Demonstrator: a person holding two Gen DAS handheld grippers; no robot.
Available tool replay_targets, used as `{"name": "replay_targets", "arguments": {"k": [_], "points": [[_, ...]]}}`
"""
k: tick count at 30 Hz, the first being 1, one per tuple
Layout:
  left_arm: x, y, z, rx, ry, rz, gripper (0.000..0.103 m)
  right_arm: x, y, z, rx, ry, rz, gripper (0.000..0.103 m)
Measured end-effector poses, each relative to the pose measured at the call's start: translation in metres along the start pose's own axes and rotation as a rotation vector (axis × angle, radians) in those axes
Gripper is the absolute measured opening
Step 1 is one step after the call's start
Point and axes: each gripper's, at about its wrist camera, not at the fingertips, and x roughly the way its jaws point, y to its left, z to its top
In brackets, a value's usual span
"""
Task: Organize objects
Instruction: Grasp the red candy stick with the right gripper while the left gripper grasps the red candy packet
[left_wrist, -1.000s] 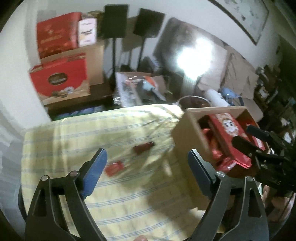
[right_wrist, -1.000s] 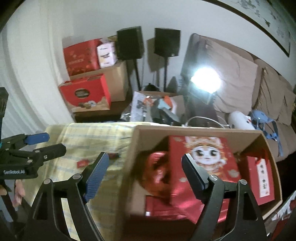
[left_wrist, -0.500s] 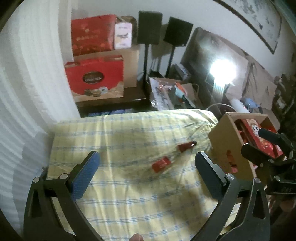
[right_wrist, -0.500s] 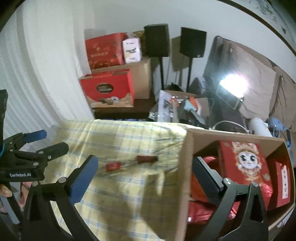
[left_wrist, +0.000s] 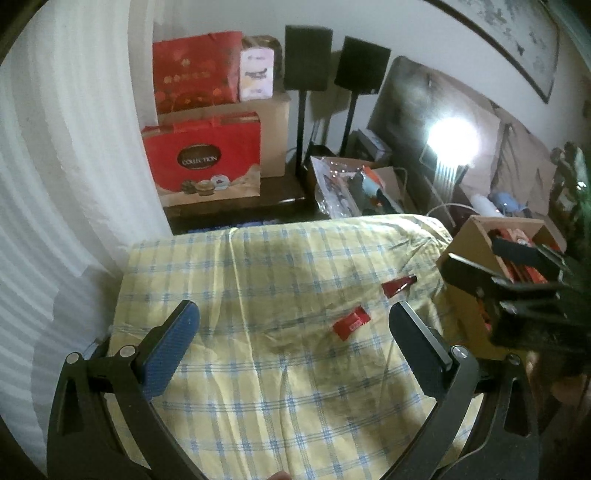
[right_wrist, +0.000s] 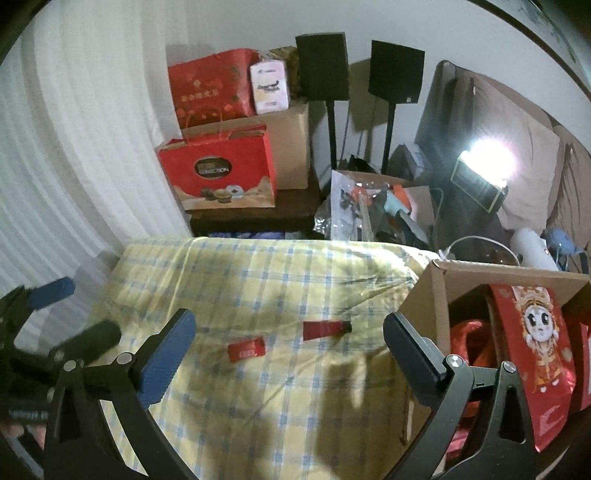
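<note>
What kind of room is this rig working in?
Most likely a cluttered home living room. A sofa with brown cushions stands along the wall, two black speakers on stands beside it, and red gift boxes are stacked in the corner. The work surface is a table under a yellow checked cloth.

You have wide, flat room over the yellow and blue checked cloth (right_wrist: 258, 295): only a small red flat packet (right_wrist: 246, 349) and a red sachet with a dark end (right_wrist: 326, 329) lie near its middle, close together but apart. On your right an open brown cardboard box (right_wrist: 428, 295), packed with red items, walls off that edge of the cloth. Your left gripper (right_wrist: 55, 321) hangs over the cloth's left edge, and the white pleated curtain (right_wrist: 74, 147) closes that side. Beyond the far edge, a clutter of clear plastic-wrapped goods (right_wrist: 369, 206) stands close.
</note>
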Motion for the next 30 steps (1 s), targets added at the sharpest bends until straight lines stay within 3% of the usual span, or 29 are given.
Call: {"name": "replay_targets", "arguments": {"k": [5, 13, 16, 18, 25, 30], "points": [[0.028, -0.003, -0.012, 0.035, 0.027, -0.031, 0.102, 0.029, -0.003, -0.001, -0.006, 0.033, -0.034, 0.098], [0.076, -0.029, -0.033, 0.139, 0.077, -0.092, 0.088, 0.073, -0.014, -0.007, 0.031, 0.141, -0.047, 0.066], [0.091, -0.035, -0.035, 0.161, 0.090, -0.112, 0.079, 0.086, -0.014, -0.009, 0.047, 0.187, -0.052, 0.053], [0.098, -0.038, -0.036, 0.175, 0.096, -0.114, 0.078, 0.094, -0.016, -0.010, 0.061, 0.215, -0.059, 0.049], [0.118, -0.048, -0.039, 0.227, 0.104, -0.131, 0.077, 0.118, -0.027, -0.015, 0.125, 0.297, -0.076, 0.047], [0.128, -0.052, -0.042, 0.251, 0.123, -0.147, 0.069, 0.129, -0.031, -0.019, 0.160, 0.333, -0.071, 0.045]]}}
